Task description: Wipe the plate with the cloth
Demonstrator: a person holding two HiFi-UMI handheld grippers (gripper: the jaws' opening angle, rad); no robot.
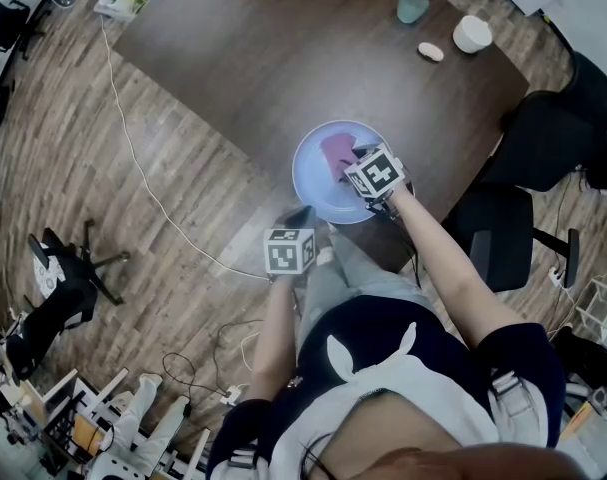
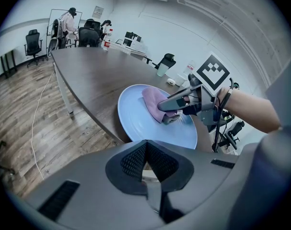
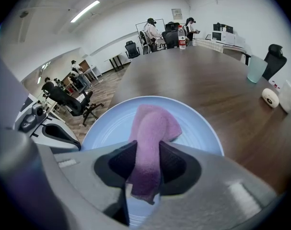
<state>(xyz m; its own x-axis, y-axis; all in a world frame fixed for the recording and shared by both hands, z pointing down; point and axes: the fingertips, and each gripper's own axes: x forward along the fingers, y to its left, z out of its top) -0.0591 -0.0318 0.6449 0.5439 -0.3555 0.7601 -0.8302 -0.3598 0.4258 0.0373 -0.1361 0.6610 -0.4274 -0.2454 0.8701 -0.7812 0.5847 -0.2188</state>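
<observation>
A pale blue plate (image 1: 318, 183) lies at the near edge of the dark wooden table (image 1: 283, 58). A pink cloth (image 1: 336, 148) rests on it, bunched. My right gripper (image 1: 355, 164) is shut on the cloth (image 3: 150, 133), which runs up between its jaws and spreads onto the plate (image 3: 198, 128). The left gripper view shows the right gripper (image 2: 170, 114) pressing the cloth (image 2: 155, 102) down near the plate's middle. My left gripper (image 1: 303, 216) sits at the plate's near-left rim. Its jaws (image 2: 145, 150) look closed on that rim, which vanishes behind them.
A teal cup (image 1: 413, 5), a white bowl (image 1: 472, 33) and a small white object (image 1: 430, 52) stand at the table's far right. Black office chairs (image 1: 508, 228) are close on the right. A white cable (image 1: 148, 183) trails over the wood floor at left.
</observation>
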